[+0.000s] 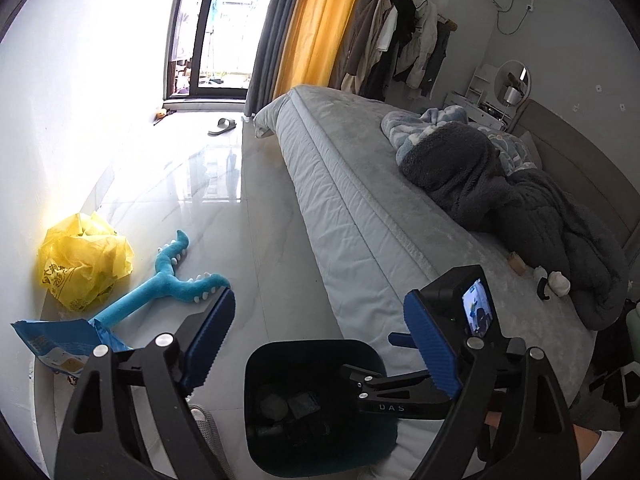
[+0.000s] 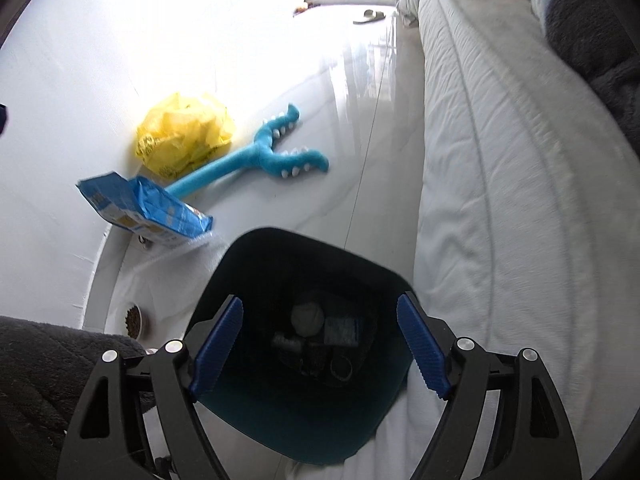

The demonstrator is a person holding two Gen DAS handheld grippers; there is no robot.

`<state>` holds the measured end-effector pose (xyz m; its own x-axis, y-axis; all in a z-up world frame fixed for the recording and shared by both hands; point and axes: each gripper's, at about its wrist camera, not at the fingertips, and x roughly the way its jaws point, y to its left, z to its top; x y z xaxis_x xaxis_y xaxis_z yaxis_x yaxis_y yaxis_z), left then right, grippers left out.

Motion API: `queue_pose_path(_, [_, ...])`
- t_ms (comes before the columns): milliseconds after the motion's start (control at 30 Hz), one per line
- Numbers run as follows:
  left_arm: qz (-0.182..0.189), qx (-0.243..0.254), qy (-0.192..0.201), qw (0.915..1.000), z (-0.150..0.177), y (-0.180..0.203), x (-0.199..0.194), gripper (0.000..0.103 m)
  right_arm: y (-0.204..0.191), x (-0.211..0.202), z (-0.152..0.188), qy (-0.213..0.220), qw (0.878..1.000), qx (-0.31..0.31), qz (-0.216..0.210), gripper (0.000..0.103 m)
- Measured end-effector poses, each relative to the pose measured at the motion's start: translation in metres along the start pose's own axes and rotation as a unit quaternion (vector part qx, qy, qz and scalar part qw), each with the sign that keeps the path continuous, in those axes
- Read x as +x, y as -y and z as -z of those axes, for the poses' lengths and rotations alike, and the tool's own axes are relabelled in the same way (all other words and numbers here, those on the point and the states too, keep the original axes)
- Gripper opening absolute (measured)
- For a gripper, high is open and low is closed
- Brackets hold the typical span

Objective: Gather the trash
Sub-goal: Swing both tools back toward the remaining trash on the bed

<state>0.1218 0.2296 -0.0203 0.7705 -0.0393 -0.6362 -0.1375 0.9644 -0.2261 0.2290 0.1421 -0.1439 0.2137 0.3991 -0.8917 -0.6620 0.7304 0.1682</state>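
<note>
A dark teal trash bin [image 1: 256, 436] [image 2: 256, 432] stands on the floor beside the bed, with several dark bits of trash at its bottom. My left gripper [image 1: 320, 340] is open and empty above the bin's far rim. My right gripper [image 2: 320, 344] is open and empty, right over the bin's mouth; it also shows in the left wrist view [image 1: 400, 376]. A crumpled yellow plastic bag [image 1: 82, 262] [image 2: 186, 136] and a torn blue snack bag [image 1: 56, 346] [image 2: 144, 210] lie on the floor by the wall.
A blue plush toy [image 1: 168, 284] [image 2: 260, 160] lies between the bags and the bin. The bed [image 1: 360, 216] [image 2: 500, 200] runs along the right, with blankets [image 1: 500, 188] on it. A pet food bowl [image 2: 134, 320] and a dark fleece [image 2: 40, 380] sit at the left. A slipper [image 1: 223, 125] lies near the window.
</note>
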Motion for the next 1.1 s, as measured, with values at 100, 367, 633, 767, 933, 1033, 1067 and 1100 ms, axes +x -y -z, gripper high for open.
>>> queue_pose_path(100, [-0.001,0.014,0.008,0.9999,-0.003,0.015,0.002,0.093,0.011,-0.021,-0.001,0.028,1.0,0.003,-0.004,0.081])
queue_pose_path(367, [0.028,0.029,0.025,0.9989,-0.011,0.056,0.004,0.095,0.045,-0.078,0.003,0.109,0.994,0.01,0.01,0.082])
queue_pose_path(633, [0.051,0.072,0.039,0.9953,-0.014,0.102,0.01,0.096,0.089,-0.124,0.008,0.172,0.984,0.028,0.041,0.084])
queue_pose_path(767, [0.061,0.077,0.038,0.9945,-0.013,0.119,0.019,0.096,0.116,-0.144,0.017,0.193,0.978,0.036,0.067,0.085])
queue_pose_path(933, [0.08,0.083,0.043,0.9924,-0.017,0.139,0.026,0.096,0.15,-0.155,0.034,0.2,0.974,0.048,0.099,0.085])
queue_pose_path(1033, [0.091,0.081,0.046,0.9915,-0.018,0.149,0.033,0.096,0.173,-0.162,0.046,0.206,0.97,0.064,0.117,0.085])
queue_pose_path(1067, [0.094,0.077,0.045,0.9916,-0.018,0.152,0.036,0.096,0.18,-0.164,0.05,0.204,0.969,0.067,0.126,0.085])
queue_pose_path(1100, [0.097,0.073,0.042,0.9917,-0.018,0.155,0.04,0.096,0.184,-0.165,0.052,0.203,0.968,0.067,0.13,0.085])
